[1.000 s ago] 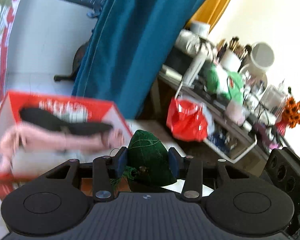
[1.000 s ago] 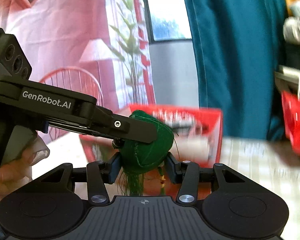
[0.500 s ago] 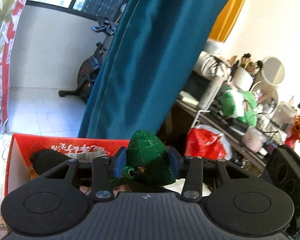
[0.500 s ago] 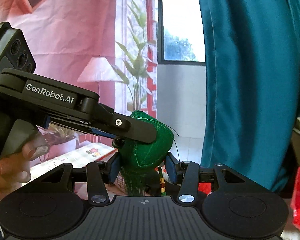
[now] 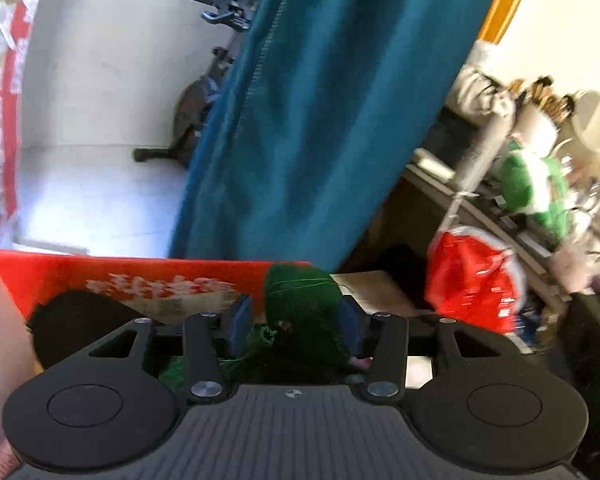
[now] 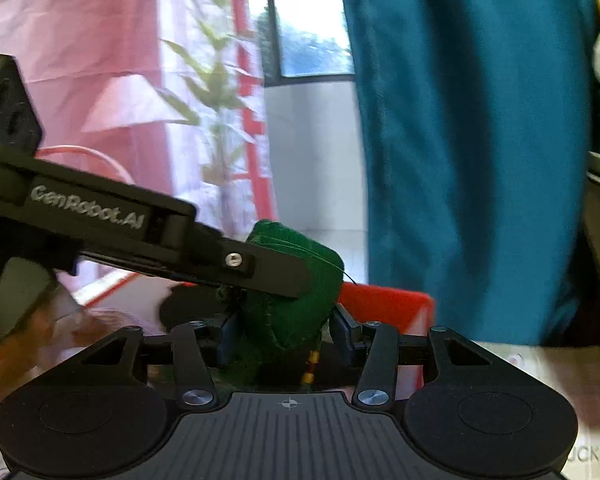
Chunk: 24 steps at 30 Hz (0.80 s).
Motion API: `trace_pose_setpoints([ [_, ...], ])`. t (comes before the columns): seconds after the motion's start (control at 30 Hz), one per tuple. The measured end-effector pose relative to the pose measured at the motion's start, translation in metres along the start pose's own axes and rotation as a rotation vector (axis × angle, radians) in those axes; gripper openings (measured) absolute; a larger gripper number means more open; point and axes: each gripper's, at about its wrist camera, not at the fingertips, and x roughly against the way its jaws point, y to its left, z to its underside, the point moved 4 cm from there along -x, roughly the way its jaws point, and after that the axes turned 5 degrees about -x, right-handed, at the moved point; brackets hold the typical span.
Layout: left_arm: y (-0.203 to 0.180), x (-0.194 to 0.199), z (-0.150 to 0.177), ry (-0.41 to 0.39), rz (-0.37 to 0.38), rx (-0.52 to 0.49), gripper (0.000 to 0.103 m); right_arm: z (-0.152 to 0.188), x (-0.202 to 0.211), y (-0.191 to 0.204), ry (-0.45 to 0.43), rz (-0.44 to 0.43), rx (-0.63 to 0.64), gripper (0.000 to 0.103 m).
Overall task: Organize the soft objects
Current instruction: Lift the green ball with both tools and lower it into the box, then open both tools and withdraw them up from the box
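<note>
Both claws' jaws have just been widening around the green pouch [image 5: 300, 296], now over the red box [image 5: 140, 276]; left claw [image 5: 296, 320] is gaping beside it, right claw [image 6: 284, 332] loosening, pouch upright, tassels down.

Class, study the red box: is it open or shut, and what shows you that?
Open. No lid covers the red box: its printed inner wall is in plain sight, and a black thing lies inside it.

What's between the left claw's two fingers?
A green soft toy, seen in the left wrist view. The left claw has just been opening around it.
</note>
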Motion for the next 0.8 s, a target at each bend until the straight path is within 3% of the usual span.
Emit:
trace_pose_setpoints([
  [0.17,0.014,0.001,0.003,0.015,-0.091,-0.012,0.065,0.008,-0.006,-0.017,0.005,0.046,-0.039,0.057],
  [0.33,0.013,0.015,0.004,0.009,-0.177,-0.079,0.084,0.011,-0.003,-0.02,0.007,0.07,-0.049,0.067],
  [0.4,0.008,0.021,0.001,-0.003,-0.206,-0.092,0.095,0.012,0.003,-0.017,0.005,0.078,-0.041,0.075],
  [0.5,0.005,0.037,0.0,-0.022,-0.25,-0.101,0.103,0.01,0.013,-0.011,-0.002,0.106,-0.032,0.09],
  [0.6,0.002,0.051,-0.002,-0.022,-0.289,-0.1,0.103,0.006,0.026,-0.007,-0.014,0.12,-0.031,0.102],
  [0.8,-0.004,0.085,-0.006,0.0,-0.376,-0.125,0.103,-0.006,0.056,0.009,-0.042,0.156,-0.013,0.102],
])
